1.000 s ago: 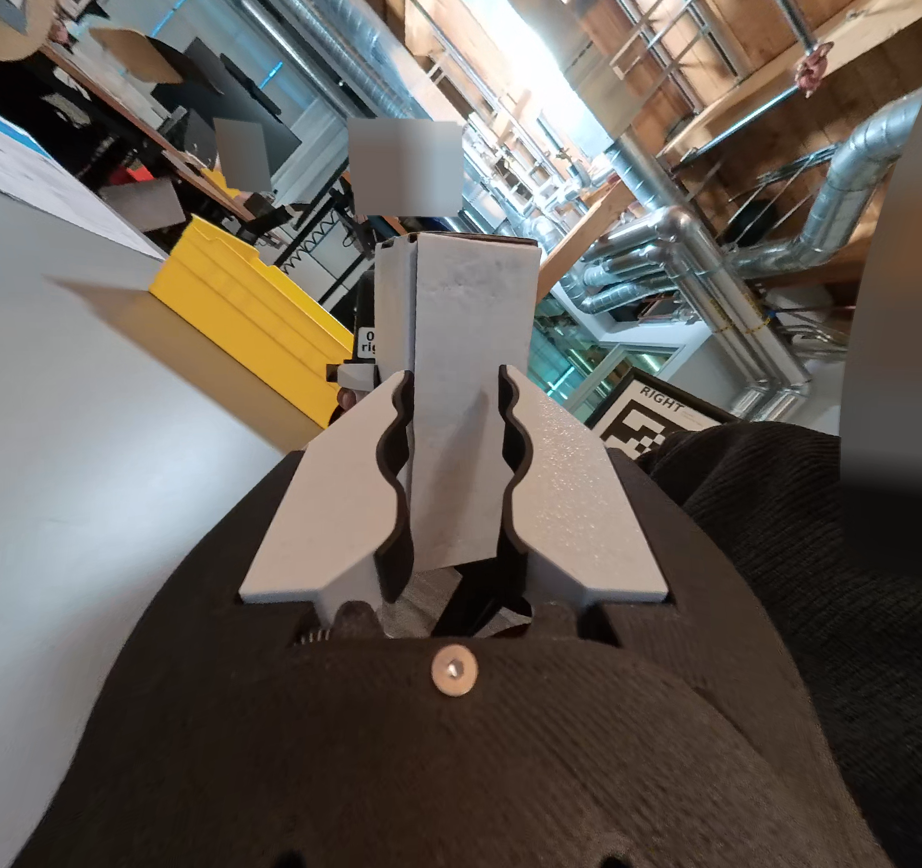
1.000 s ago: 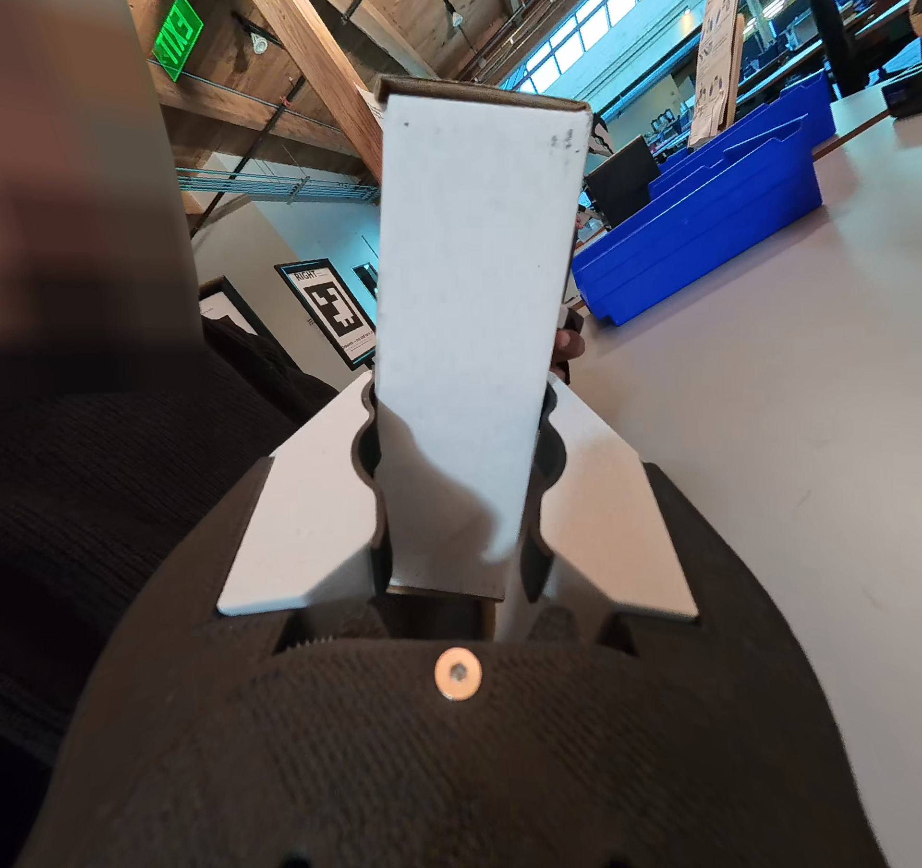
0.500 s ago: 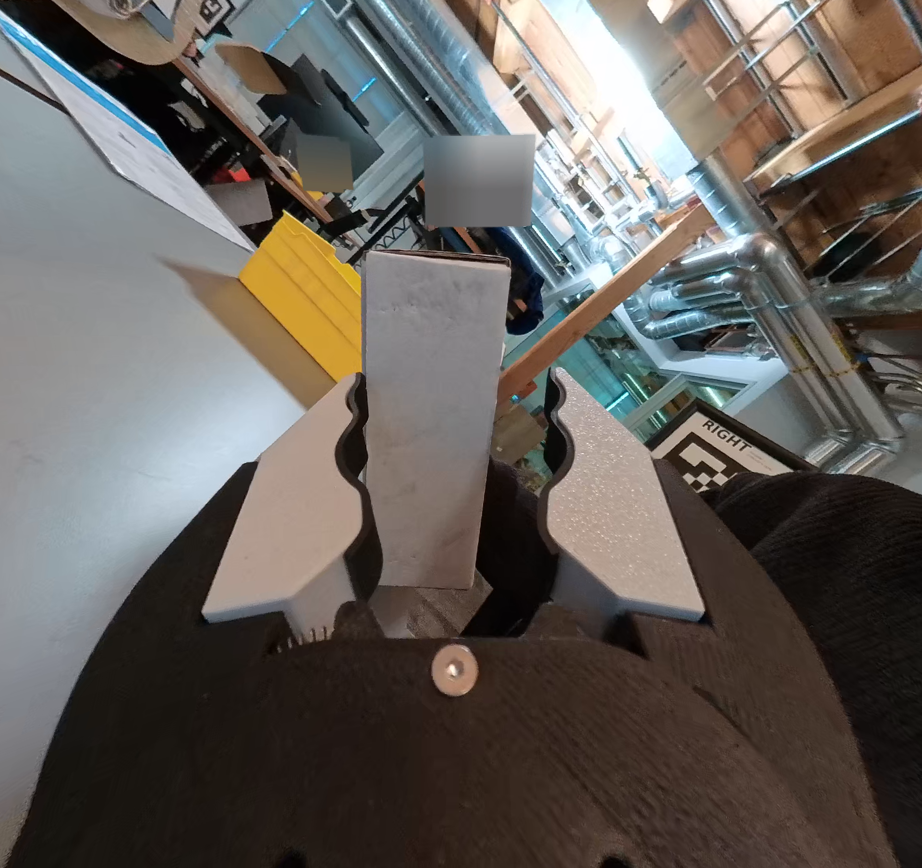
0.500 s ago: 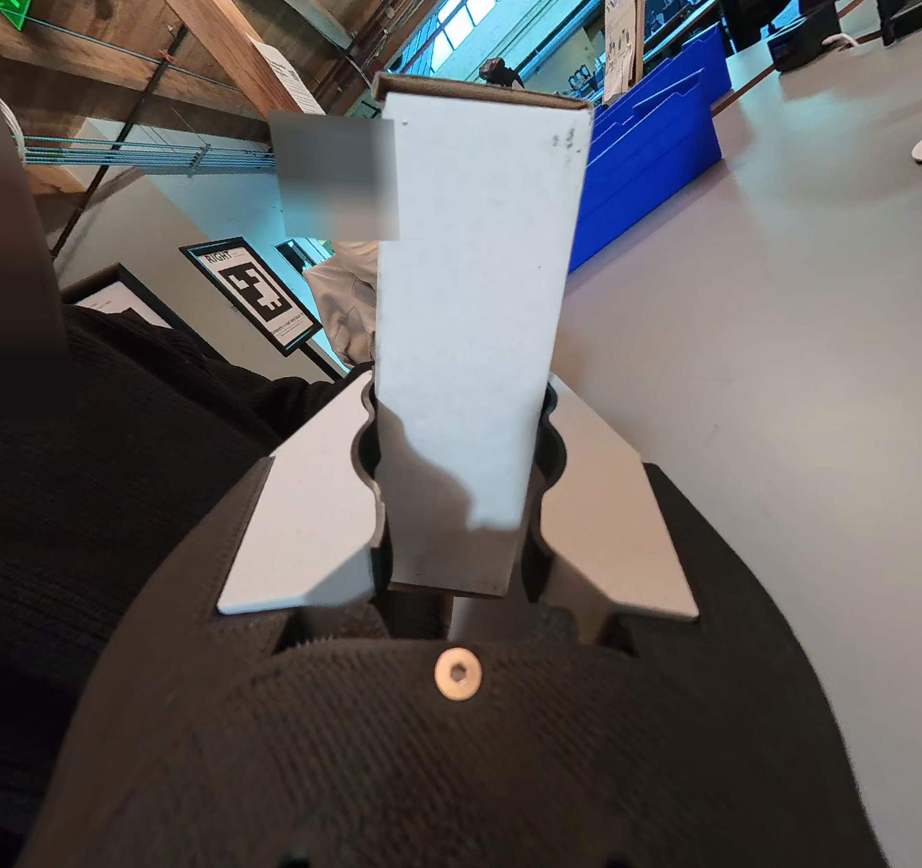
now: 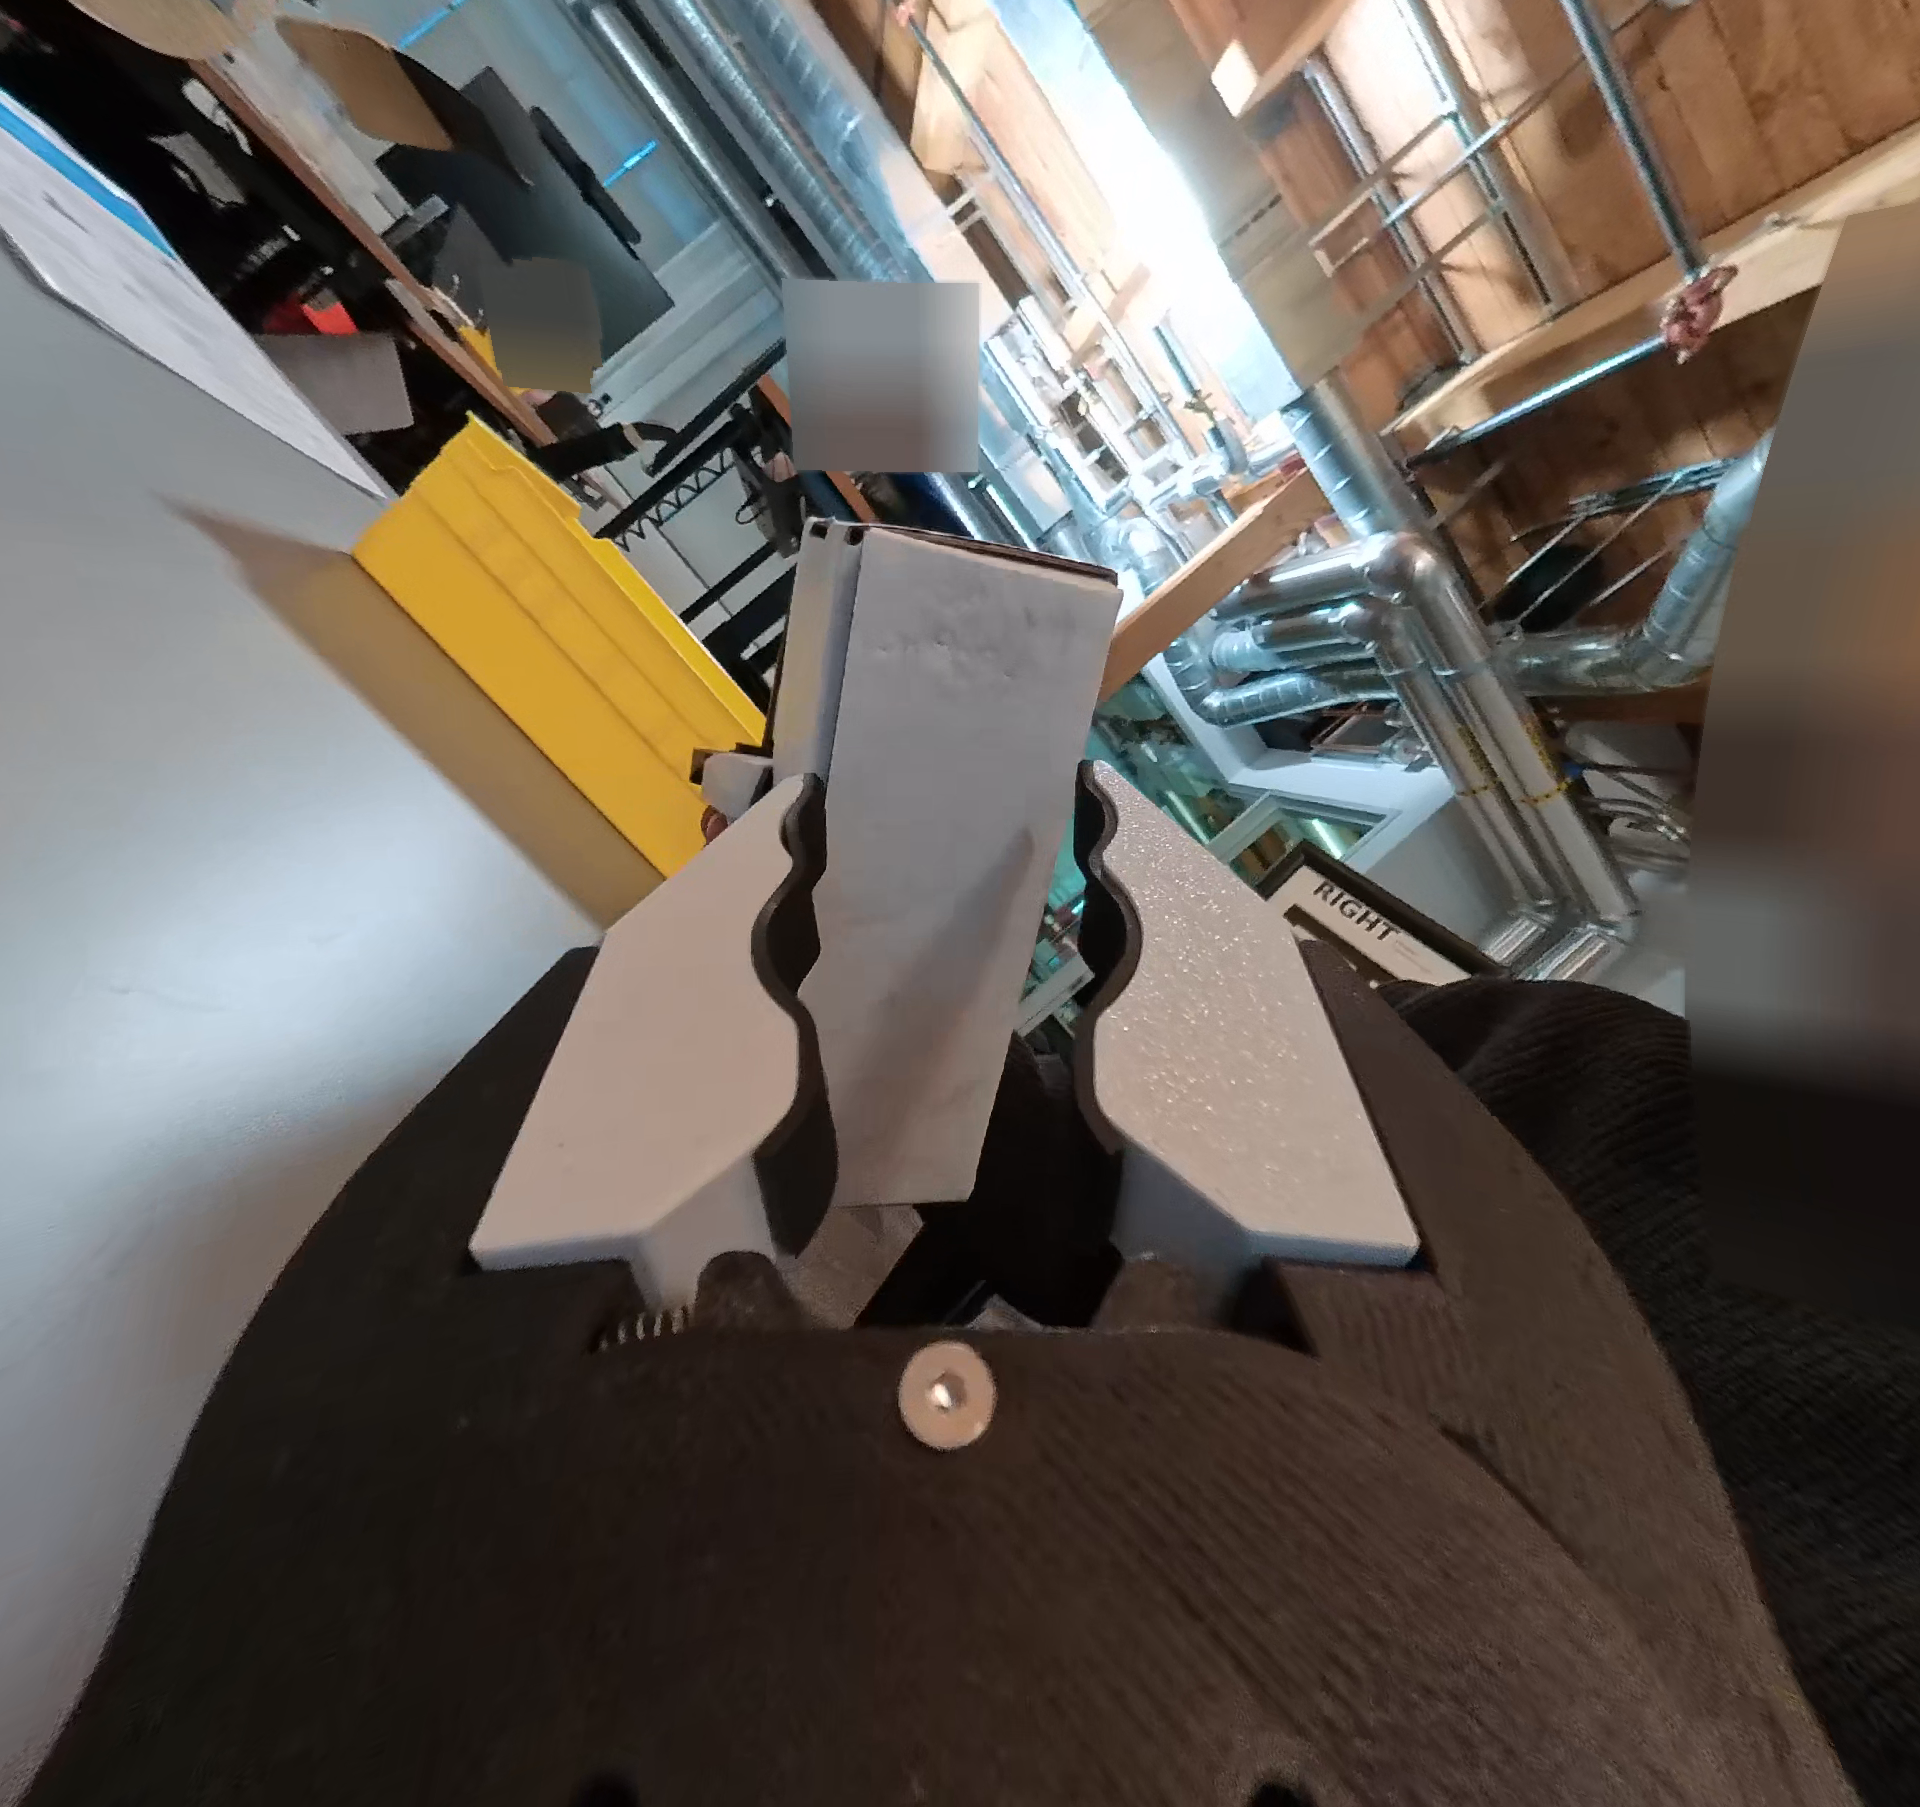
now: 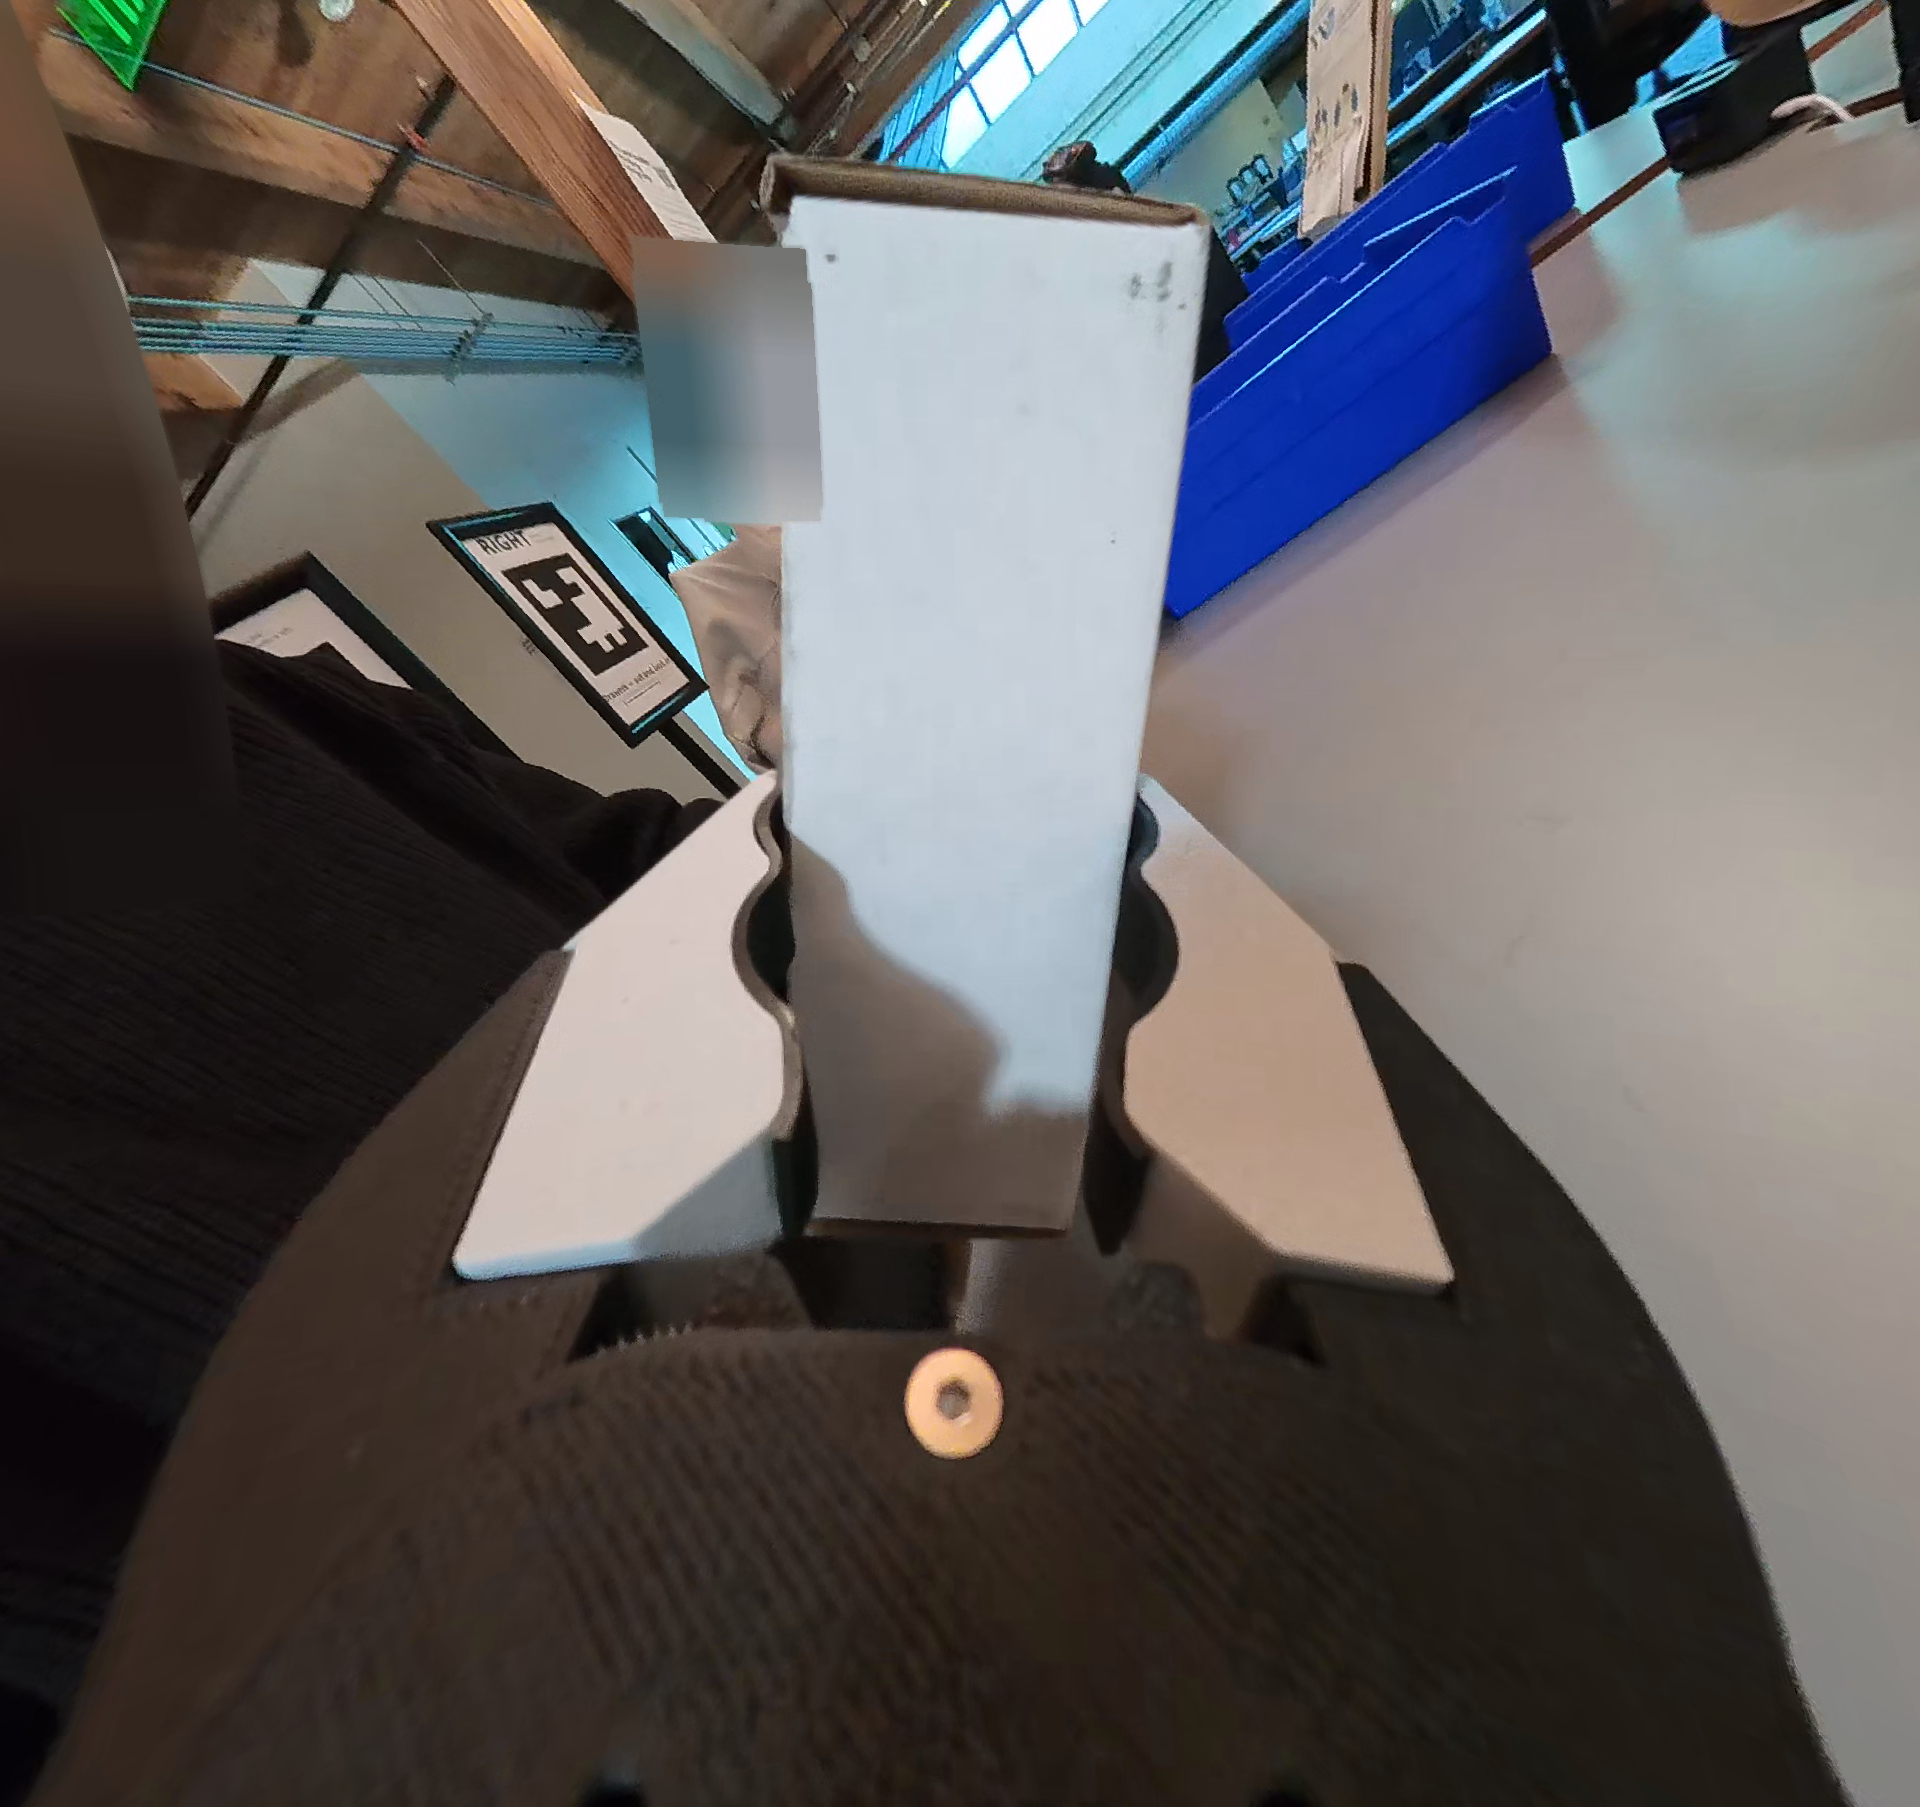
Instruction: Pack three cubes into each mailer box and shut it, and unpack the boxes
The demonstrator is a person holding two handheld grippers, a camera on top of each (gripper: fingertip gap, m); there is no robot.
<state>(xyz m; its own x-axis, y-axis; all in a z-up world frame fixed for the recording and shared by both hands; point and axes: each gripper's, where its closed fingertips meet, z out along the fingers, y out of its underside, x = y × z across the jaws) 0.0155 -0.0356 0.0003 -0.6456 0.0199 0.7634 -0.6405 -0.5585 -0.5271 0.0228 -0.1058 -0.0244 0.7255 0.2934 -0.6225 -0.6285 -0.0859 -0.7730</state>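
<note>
The white cardboard mailer box (image 6: 977,677) stands between the fingers of the right gripper (image 6: 951,936), touching both. In the left wrist view, the box (image 5: 951,822) touches the left finger of the left gripper (image 5: 945,936), apart from the right finger. The yellow plastic bin (image 5: 540,656) lies ahead-left of the left gripper on the grey table (image 5: 208,926); the blue plastic bin (image 6: 1361,407) lies ahead-right of the right gripper.

Workshop; exposed ducts (image 5: 1392,614), timber beams (image 6: 499,64), storage bins (image 6: 1371,375)

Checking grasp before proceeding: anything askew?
Yes. In the left wrist view the mailer box sits twisted in the left gripper, with a gap beside one finger. The right gripper clamps it squarely.
</note>
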